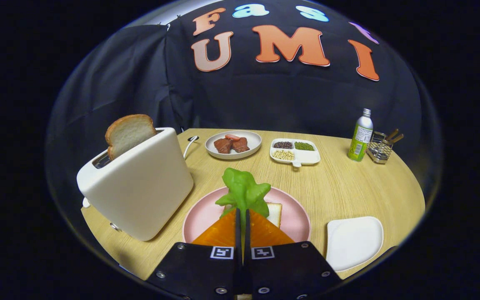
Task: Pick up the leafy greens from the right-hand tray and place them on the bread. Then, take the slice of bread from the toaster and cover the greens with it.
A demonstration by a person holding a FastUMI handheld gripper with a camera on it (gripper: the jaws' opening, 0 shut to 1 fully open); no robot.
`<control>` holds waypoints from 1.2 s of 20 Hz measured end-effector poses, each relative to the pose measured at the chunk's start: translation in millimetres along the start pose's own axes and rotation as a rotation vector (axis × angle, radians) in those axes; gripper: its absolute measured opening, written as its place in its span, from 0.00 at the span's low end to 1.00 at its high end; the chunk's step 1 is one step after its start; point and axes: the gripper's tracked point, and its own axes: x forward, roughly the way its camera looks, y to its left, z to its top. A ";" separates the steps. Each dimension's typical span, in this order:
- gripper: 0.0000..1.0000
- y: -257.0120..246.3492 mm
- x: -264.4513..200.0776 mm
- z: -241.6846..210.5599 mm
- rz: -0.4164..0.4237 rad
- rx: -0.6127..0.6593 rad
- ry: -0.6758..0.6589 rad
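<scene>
My gripper (242,216) is shut on the leafy greens (244,191), whose stem is pinched between both fingers while the leaves stick up past the tips. Under the greens a slice of bread (275,213) lies on a pink plate (296,221), mostly hidden by the fingers. To the left stands a white toaster (140,187) with a second slice of bread (128,133) poking up from its slot. The white tray (354,241) to the right of the plate holds nothing.
Beyond the plate sit a white dish with meat pieces (233,144) and a divided tray of beans (295,151). A green bottle (361,135) and a wire holder (381,148) stand at the far right. The toaster's cord (189,143) runs behind it.
</scene>
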 end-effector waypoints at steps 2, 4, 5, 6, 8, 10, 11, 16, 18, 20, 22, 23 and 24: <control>0.03 -0.6 6.8 -6.0 -0.007 0.002 0.017; 0.05 -0.4 9.5 -13.3 -0.011 0.010 0.036; 0.10 -2.9 6.0 -15.4 -0.024 0.008 0.043; 0.20 -6.0 4.4 -13.0 -0.044 0.000 0.036; 0.47 -8.8 2.4 -6.1 -0.067 -0.018 0.004; 0.69 -8.8 -3.1 -1.3 -0.068 -0.014 -0.014; 0.74 -10.1 -5.6 1.8 -0.071 -0.012 -0.024; 0.98 -13.1 -16.0 14.4 -0.095 -0.024 -0.064; 0.98 -8.5 -19.5 16.0 -0.084 -0.016 -0.069; 0.97 -5.8 -23.0 18.5 -0.079 -0.021 -0.075; 0.97 -1.8 -26.1 24.7 -0.077 -0.032 -0.092; 0.97 0.9 -28.4 28.2 -0.077 -0.035 -0.100; 0.97 4.0 -30.9 32.7 -0.074 -0.035 -0.109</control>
